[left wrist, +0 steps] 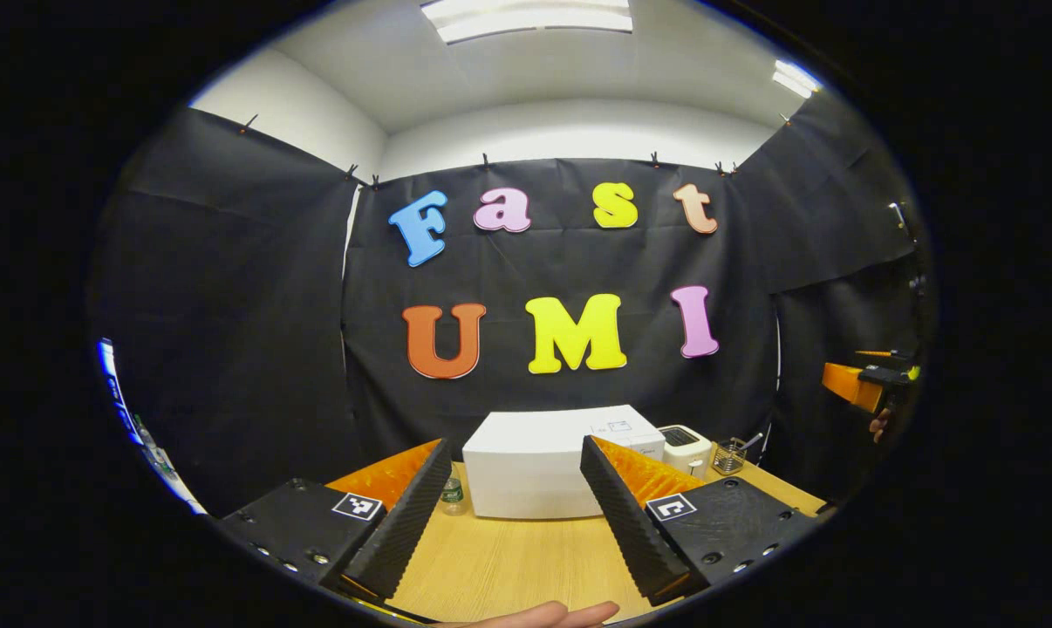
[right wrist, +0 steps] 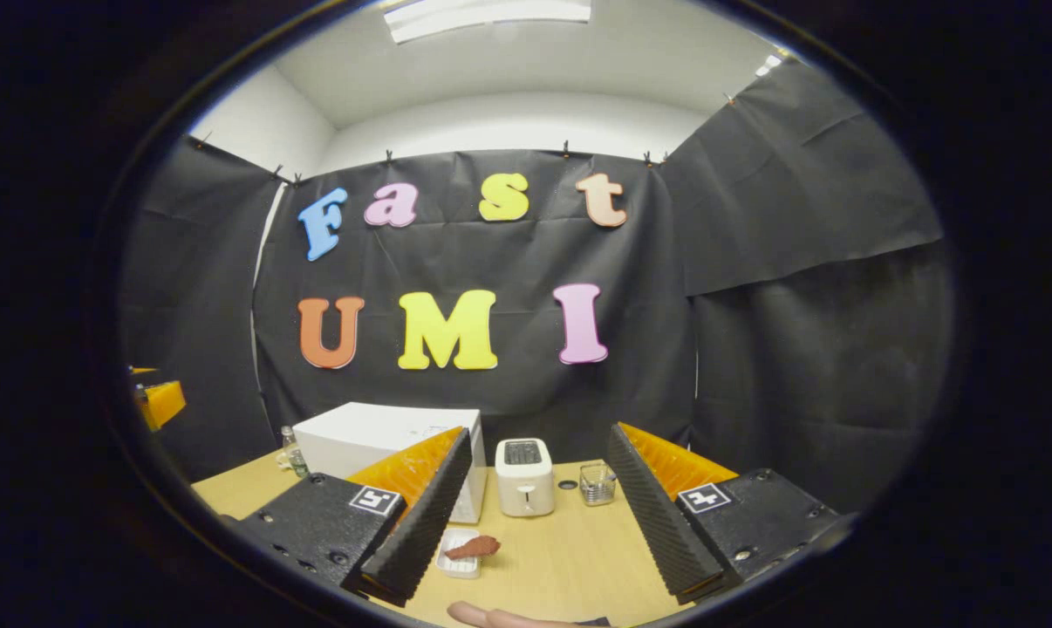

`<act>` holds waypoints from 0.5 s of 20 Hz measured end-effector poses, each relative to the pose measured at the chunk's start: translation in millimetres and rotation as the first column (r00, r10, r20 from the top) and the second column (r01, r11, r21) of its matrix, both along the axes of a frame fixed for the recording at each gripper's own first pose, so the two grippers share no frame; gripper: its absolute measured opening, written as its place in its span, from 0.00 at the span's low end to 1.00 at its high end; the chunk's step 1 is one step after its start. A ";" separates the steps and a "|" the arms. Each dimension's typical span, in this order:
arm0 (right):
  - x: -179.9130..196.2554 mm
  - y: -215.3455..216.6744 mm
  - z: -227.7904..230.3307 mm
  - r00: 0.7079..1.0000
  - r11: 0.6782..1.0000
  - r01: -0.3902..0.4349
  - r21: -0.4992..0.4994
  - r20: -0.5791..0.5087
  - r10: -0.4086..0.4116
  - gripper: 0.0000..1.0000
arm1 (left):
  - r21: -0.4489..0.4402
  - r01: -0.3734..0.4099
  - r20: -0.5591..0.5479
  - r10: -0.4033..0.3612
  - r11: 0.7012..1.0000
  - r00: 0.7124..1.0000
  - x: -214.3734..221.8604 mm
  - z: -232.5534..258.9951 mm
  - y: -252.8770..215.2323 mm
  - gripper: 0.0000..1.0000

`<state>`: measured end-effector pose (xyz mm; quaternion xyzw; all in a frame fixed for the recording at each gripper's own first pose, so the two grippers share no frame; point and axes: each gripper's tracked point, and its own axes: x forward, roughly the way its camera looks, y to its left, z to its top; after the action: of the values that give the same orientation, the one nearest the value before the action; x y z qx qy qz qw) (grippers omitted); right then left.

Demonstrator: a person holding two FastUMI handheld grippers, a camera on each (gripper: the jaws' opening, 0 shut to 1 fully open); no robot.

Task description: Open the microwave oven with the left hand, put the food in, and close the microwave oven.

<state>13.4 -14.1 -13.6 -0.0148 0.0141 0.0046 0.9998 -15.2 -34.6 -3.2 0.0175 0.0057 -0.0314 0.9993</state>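
Note:
A white microwave oven [left wrist: 535,471] stands shut at the back of the wooden table [left wrist: 508,567]; in the right gripper view the microwave oven [right wrist: 378,440] sits at the left. My left gripper [left wrist: 513,515] hangs open above the table in front of it, with nothing between its fingers. A brown piece of food [right wrist: 475,548] lies on a small white tray [right wrist: 458,563] in front of the oven. My right gripper [right wrist: 535,532] is open above the table, the food just right of its left finger [right wrist: 421,523]. The other gripper [left wrist: 866,384] appears at the far right edge of the left gripper view.
A white toaster [right wrist: 524,475] stands right of the microwave, with a small glass holder [right wrist: 597,484] and a dark round bit [right wrist: 567,484] beside it. A small bottle [left wrist: 453,493] stands left of the microwave. A person's fingers [left wrist: 543,616] show at the bottom edge. Black cloth walls surround the table.

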 end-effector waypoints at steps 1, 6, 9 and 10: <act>1.3 -2.7 -2.0 1.000 1.000 0.001 -0.002 -0.007 -0.001 0.90 | -0.001 0.006 -0.002 -0.006 1.000 1.000 -1.6 -0.9 -2.0 0.94; 7.3 -9.6 -7.4 1.000 1.000 0.000 0.002 -0.018 0.000 1.00 | -0.035 0.033 -0.018 -0.034 0.999 0.999 12.4 -10.8 -22.7 0.95; 6.5 -12.5 -10.2 1.000 1.000 -0.006 0.002 -0.018 0.006 1.00 | -0.049 0.084 -0.041 -0.086 0.995 0.995 29.4 -26.8 -46.5 0.95; 6.5 -13.2 -9.6 1.000 1.000 -0.009 0.003 -0.015 0.009 1.00 | -0.047 0.099 -0.050 -0.101 0.994 0.994 35.4 -33.7 -53.8 0.95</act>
<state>19.9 -27.3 -23.2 -0.0133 0.0214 0.0092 0.9996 20.2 -88.3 -36.9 -0.0052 0.0304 -0.0820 0.9962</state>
